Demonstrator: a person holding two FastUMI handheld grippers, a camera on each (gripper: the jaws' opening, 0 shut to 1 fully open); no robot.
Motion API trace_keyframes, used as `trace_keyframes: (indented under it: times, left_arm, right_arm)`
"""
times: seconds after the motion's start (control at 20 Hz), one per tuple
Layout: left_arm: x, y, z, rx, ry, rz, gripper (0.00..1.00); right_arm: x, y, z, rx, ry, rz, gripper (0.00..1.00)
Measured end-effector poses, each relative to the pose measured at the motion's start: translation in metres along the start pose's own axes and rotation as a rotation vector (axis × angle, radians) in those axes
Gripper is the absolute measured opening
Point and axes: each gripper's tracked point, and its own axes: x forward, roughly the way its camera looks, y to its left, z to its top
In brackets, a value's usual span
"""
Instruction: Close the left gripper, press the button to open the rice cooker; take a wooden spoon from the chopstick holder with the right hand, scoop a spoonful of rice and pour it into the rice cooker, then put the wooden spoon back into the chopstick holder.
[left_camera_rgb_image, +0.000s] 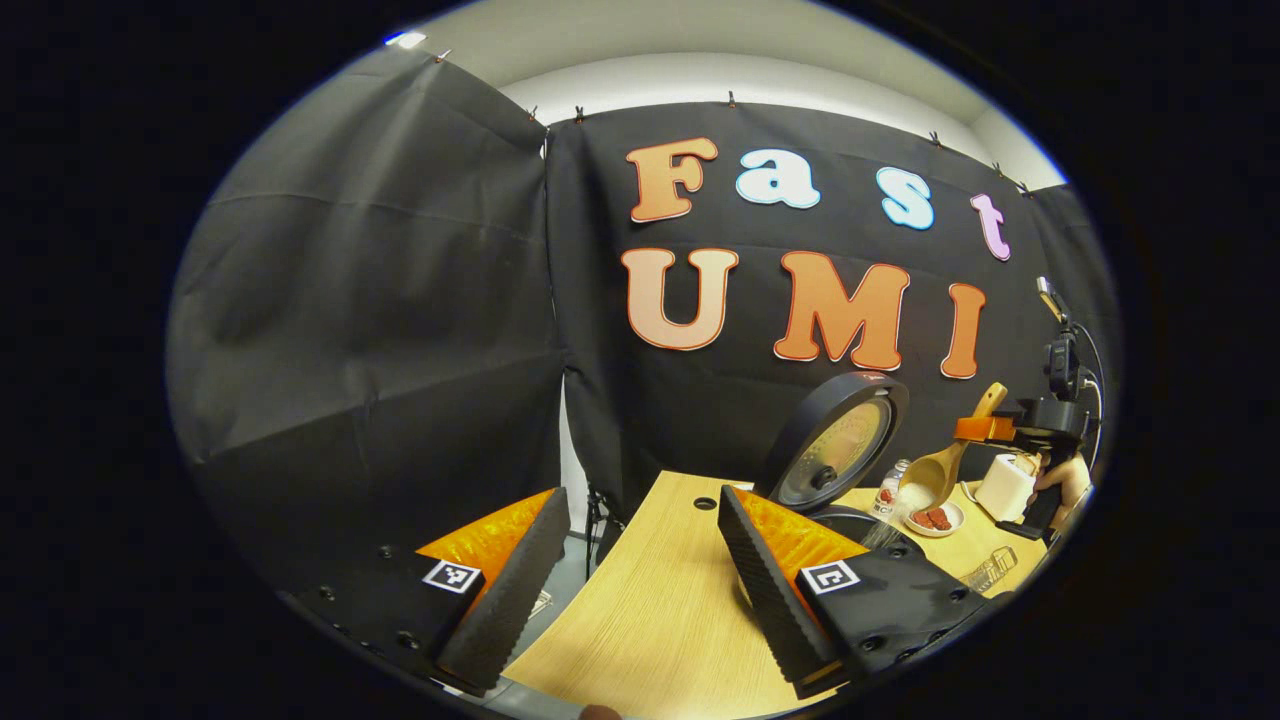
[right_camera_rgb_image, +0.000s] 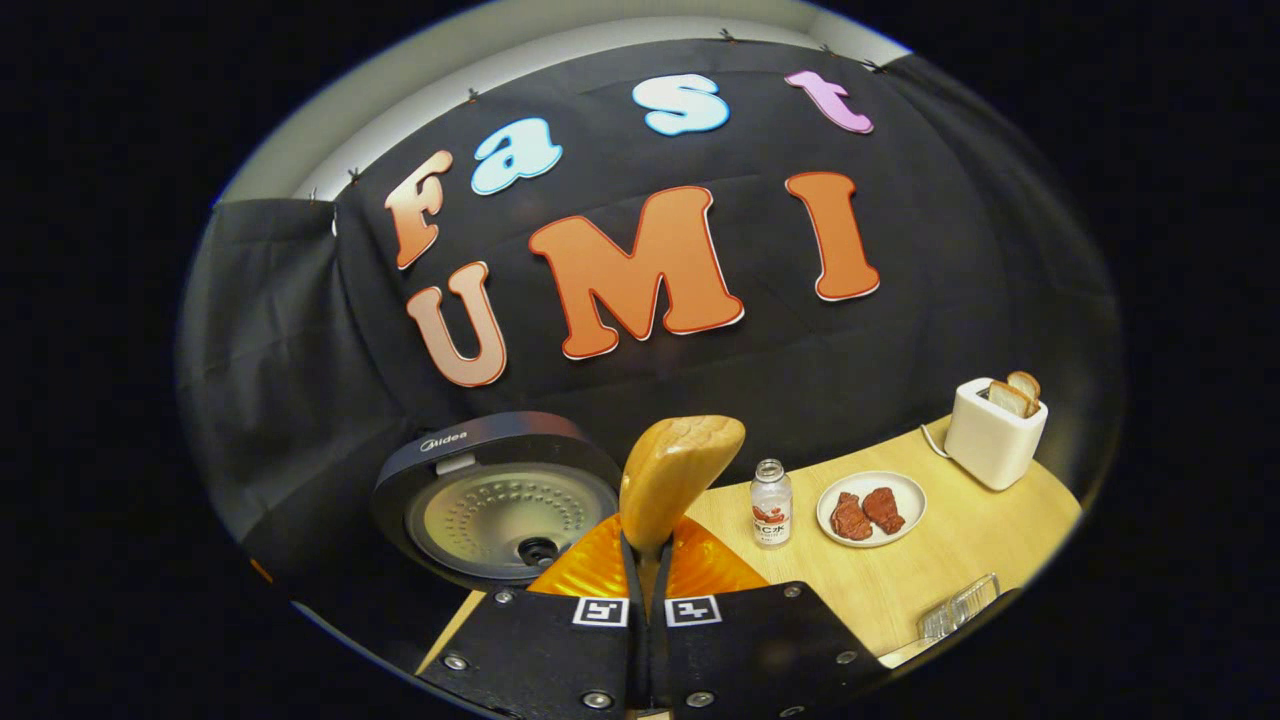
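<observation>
step: pour rice | right hand-held gripper (right_camera_rgb_image: 645, 590) clenched on wooden spoon (right_camera_rgb_image: 680, 470), lower centre | rice cooker (right_camera_rgb_image: 500, 500) lid up, lower left | left hand-held gripper (left_camera_rgb_image: 640, 590) released | tip slowly over pot mouth

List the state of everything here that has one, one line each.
Black round rice cooker lid: open, raised upright.
Light wooden spoon: clamped in the right hand-held gripper, held over the cooker.
Left hand-held gripper: open, holding nothing.
White boxy toaster: bread slices sticking up.
Small clear bottle: upright.
White round plate: holding two red pieces.
</observation>
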Motion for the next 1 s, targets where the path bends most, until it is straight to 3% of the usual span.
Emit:
trace_keyframes:
  times: [0.6, 0.85, 1.0]
  left_arm:
    - [0.005, -0.006, -0.002, 0.011, 0.017, 0.006, 1.0]
    - [0.003, -0.01, 0.003, 0.03, 0.012, 0.01, 1.0]
    - [0.002, -0.015, 0.011, 0.022, -0.003, 0.007, 1.0]
  right_arm:
    - [0.008, 0.026, -0.034, -0.395, -0.03, 0.109, 0.0]
    - [0.012, 0.021, -0.045, -0.307, 0.003, 0.125, 0.0]
    - [0.009, 0.01, -0.036, -0.18, 0.02, 0.13, 0.0]
